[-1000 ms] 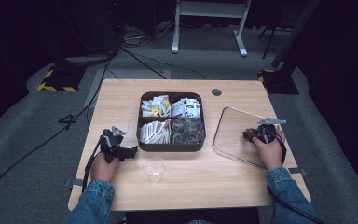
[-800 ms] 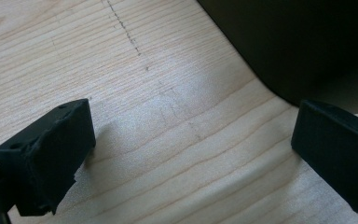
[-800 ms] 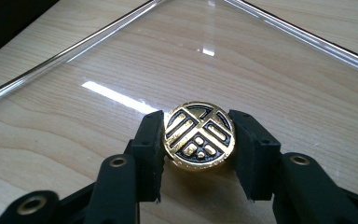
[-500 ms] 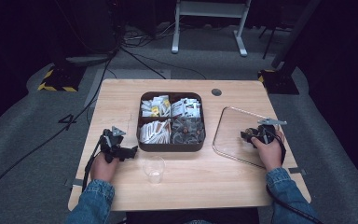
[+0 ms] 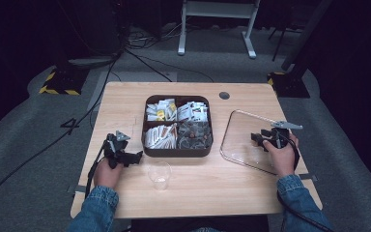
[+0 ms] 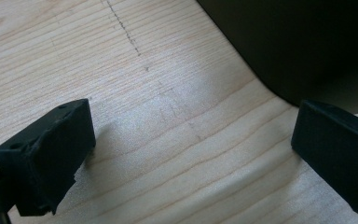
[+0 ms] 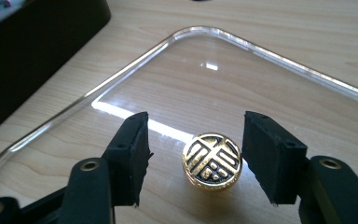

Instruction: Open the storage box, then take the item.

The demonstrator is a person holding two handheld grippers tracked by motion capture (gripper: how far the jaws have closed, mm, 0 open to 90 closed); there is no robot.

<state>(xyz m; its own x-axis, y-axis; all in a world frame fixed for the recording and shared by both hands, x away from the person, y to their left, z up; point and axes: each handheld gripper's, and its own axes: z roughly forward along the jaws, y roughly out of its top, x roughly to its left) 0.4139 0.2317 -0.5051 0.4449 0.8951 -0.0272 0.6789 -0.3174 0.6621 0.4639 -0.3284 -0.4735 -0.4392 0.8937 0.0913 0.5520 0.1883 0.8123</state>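
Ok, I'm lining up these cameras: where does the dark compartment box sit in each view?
High view: the dark compartment box sits at the table's centre.
Left gripper view: the box shows a rounded corner at top right.
Right gripper view: the box shows a side wall at top left.
Shared landmark: the light wooden tabletop beneath it.

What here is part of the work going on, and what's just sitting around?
In the job:
- right gripper, jaws just opened around the knob
- gold knob
- clear lid
- box

Lying about:
- cup
- left gripper, open over bare table
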